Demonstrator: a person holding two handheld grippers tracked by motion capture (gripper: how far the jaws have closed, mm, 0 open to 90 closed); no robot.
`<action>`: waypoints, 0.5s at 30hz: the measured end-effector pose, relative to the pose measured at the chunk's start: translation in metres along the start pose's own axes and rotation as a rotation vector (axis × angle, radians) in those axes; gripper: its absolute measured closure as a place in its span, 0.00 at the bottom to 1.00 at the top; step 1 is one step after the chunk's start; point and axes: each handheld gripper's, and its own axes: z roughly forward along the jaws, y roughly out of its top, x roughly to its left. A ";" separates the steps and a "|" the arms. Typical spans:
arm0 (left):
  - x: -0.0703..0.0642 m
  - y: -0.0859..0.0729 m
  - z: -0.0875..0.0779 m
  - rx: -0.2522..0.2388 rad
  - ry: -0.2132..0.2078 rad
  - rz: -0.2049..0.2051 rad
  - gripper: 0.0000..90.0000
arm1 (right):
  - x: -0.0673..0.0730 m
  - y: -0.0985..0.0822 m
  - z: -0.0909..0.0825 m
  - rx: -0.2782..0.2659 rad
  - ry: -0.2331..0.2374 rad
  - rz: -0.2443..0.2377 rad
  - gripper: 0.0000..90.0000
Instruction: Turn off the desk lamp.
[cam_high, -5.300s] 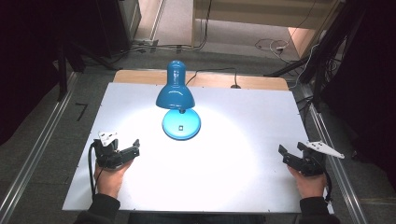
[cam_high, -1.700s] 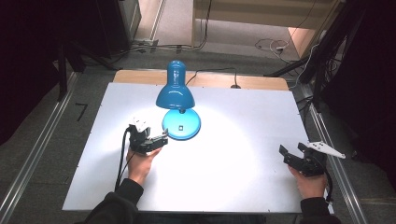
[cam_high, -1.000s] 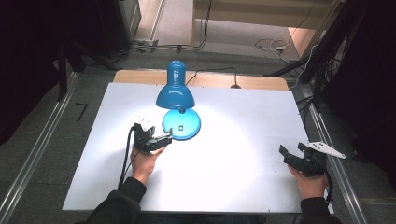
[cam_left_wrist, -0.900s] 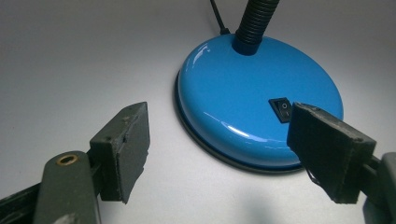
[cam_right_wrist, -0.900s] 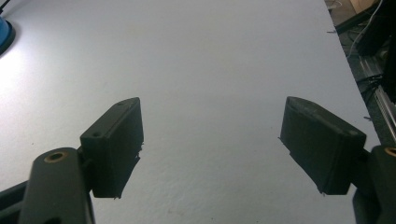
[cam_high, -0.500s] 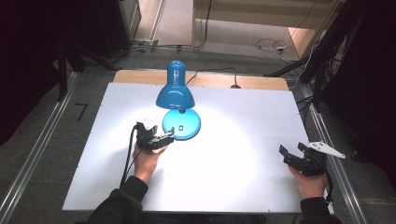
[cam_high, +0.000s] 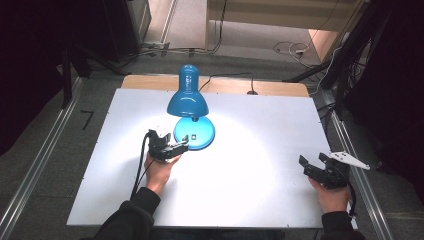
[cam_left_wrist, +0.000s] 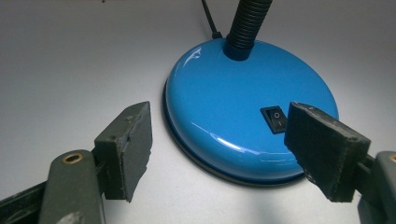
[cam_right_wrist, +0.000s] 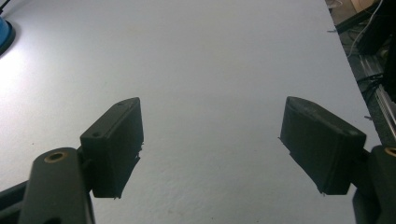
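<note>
A blue desk lamp (cam_high: 189, 102) stands lit toward the far middle of the white table (cam_high: 260, 125), its round base (cam_left_wrist: 247, 112) flat on the surface. The left tool (cam_high: 181, 145) sits just at the near-left edge of that base, jaws apart with nothing between them; one jaw stands beside the base, the other over its rim close to the black rocker switch (cam_left_wrist: 276, 119). The right tool (cam_high: 310, 162) rests well to the right of the lamp, near the table's edge, jaws wide apart and empty.
</note>
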 end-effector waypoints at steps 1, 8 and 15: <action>0.000 0.000 0.000 0.000 -0.001 0.000 0.27 | 0.000 0.000 0.000 0.000 0.000 0.001 0.22; -0.001 0.001 0.004 0.005 -0.004 0.000 0.28 | 0.000 0.000 0.000 0.001 0.001 0.000 0.22; -0.001 0.002 0.007 0.006 0.003 0.004 0.29 | 0.000 0.000 0.000 0.001 0.002 -0.001 0.22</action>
